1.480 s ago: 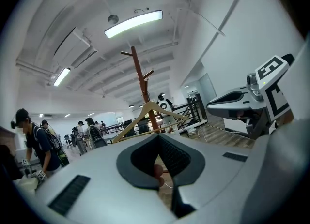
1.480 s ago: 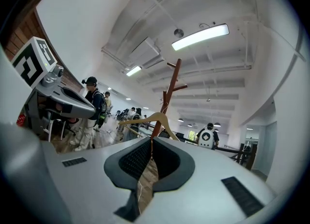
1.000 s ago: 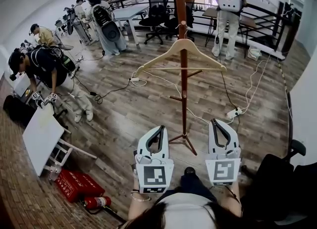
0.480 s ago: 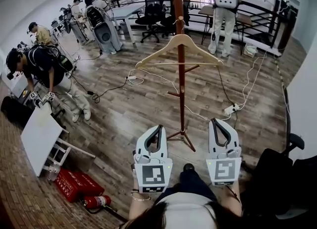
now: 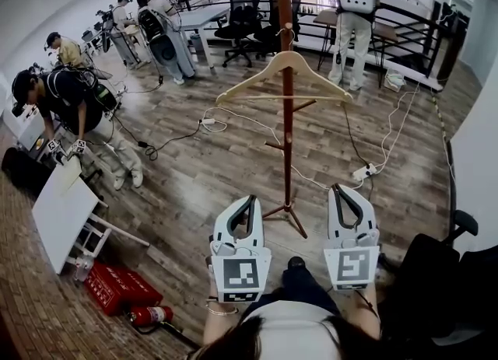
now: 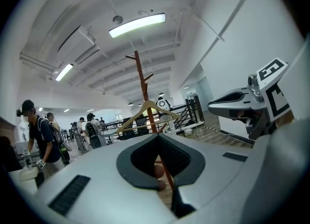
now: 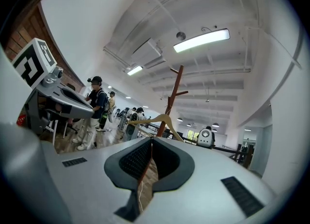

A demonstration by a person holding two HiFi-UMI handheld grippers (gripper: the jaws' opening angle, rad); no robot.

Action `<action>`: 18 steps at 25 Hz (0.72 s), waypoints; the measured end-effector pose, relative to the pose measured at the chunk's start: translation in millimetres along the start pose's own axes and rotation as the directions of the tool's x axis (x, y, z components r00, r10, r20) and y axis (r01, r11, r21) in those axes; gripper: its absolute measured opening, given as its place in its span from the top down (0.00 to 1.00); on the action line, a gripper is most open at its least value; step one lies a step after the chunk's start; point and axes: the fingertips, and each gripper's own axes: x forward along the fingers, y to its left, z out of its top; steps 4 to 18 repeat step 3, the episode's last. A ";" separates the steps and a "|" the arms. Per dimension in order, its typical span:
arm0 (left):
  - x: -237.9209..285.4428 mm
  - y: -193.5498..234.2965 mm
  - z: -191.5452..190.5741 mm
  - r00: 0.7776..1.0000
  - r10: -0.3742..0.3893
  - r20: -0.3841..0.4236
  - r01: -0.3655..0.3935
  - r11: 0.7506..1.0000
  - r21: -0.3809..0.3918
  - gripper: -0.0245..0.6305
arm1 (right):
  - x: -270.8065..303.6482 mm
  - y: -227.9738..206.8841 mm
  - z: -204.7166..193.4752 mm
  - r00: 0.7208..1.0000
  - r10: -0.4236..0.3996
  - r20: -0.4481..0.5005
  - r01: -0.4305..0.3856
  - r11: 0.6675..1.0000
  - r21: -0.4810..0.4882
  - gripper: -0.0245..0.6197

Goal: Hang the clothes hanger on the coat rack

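A pale wooden clothes hanger [image 5: 249, 81] hangs by its hook from a peg of the tall brown coat rack [image 5: 288, 129], which stands on the wood floor ahead of me. My left gripper [image 5: 250, 200] and right gripper [image 5: 337, 190] are held level side by side, low and near my body, well short of the rack's foot. Both are shut with nothing between the jaws. In the left gripper view the hanger [image 6: 145, 108] and the rack [image 6: 140, 75] show beyond the closed tips. The right gripper view shows the hanger [image 7: 157, 119] on the rack [image 7: 173, 92] too.
Several people with backpacks work at the left and back [image 5: 78, 106]. White cables and a power strip [image 5: 364, 173] lie on the floor around the rack. A white table [image 5: 62, 211], a red box [image 5: 117, 288] and a fire extinguisher [image 5: 152, 316] sit at my left; a dark chair [image 5: 436, 288] at my right.
Both grippers have kept still and shut. The hanger stays on the rack. Only the head view has shifted slightly and the people at the left have moved a little.
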 end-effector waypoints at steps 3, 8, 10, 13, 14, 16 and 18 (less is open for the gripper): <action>-5.4 1.6 -2.0 1.000 0.007 0.001 -0.007 1.000 0.000 0.95 | -1.8 4.0 1.5 1.000 -0.001 0.021 0.001 1.000 0.004 0.90; -5.4 1.6 -2.0 1.000 0.007 0.001 -0.007 1.000 0.000 0.95 | -1.8 4.0 1.5 1.000 -0.001 0.021 0.001 1.000 0.004 0.90; -5.4 1.6 -2.0 1.000 0.007 0.001 -0.007 1.000 0.000 0.95 | -1.8 4.0 1.5 1.000 -0.001 0.021 0.001 1.000 0.004 0.90; -5.4 1.6 -2.0 1.000 0.007 0.001 -0.007 1.000 0.000 0.95 | -1.8 4.0 1.5 1.000 -0.001 0.021 0.001 1.000 0.004 0.90; -5.4 1.6 -2.0 1.000 0.007 0.001 -0.007 1.000 0.000 0.95 | -1.8 4.0 1.5 1.000 -0.001 0.021 0.001 1.000 0.004 0.90; -5.4 1.6 -2.0 1.000 0.007 0.001 -0.007 1.000 0.000 0.95 | -1.8 4.0 1.5 1.000 -0.001 0.021 0.001 1.000 0.004 0.90; -5.4 1.6 -2.0 1.000 0.007 0.001 -0.007 1.000 0.000 0.95 | -1.8 4.0 1.5 1.000 -0.001 0.021 0.001 1.000 0.004 0.90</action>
